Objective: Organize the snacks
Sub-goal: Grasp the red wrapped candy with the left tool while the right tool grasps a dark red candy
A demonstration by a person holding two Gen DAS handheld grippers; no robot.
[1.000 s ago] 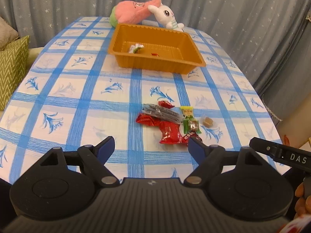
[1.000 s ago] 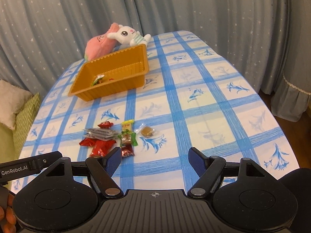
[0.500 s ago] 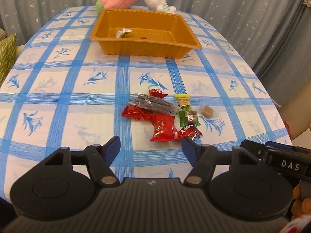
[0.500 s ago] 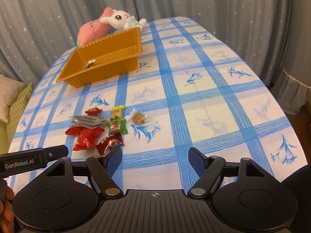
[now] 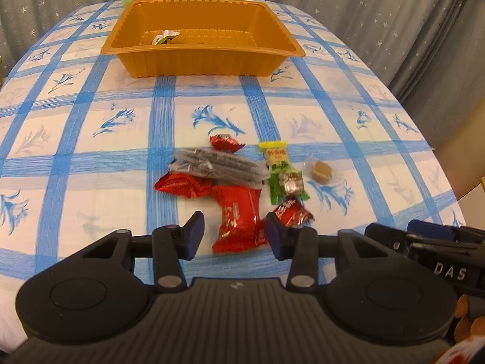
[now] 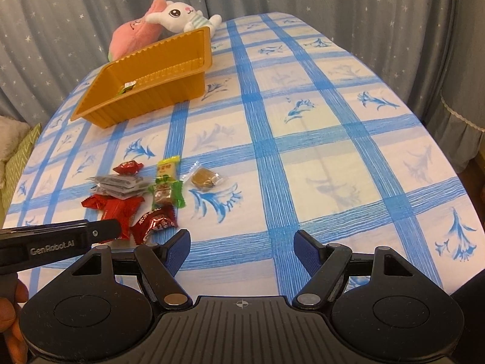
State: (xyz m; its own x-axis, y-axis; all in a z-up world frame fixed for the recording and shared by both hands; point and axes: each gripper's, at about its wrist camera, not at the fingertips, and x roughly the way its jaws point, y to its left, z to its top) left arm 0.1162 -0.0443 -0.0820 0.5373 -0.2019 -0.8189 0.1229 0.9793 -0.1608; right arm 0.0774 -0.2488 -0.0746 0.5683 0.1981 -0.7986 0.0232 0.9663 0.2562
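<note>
Pickup step. Left gripper [image 5: 233, 235] low over snack pile [image 5: 239, 182] on checked tablecloth [image 5: 91, 157], jaws just narrowing, not yet pinching large red packet [image 5: 239, 218] between them. Right gripper [image 6: 241, 250] apart, empty. Orange tray [image 5: 200, 57] beyond pile. Next, likely: lower, clamp packet, carry to tray.

From your right gripper [image 6: 242, 250], bare tablecloth [image 6: 333, 157] runs clear from 12 to 3 o'clock. At 10 o'clock the snack pile [image 6: 133, 194] sits close, with the left gripper [image 5: 233, 236] low over its near edge. The orange tray [image 6: 145, 91] blocks 11 o'clock farther out, plush toys [image 6: 163, 24] touching its far wall, curtain [image 6: 394, 15] beyond.
</note>
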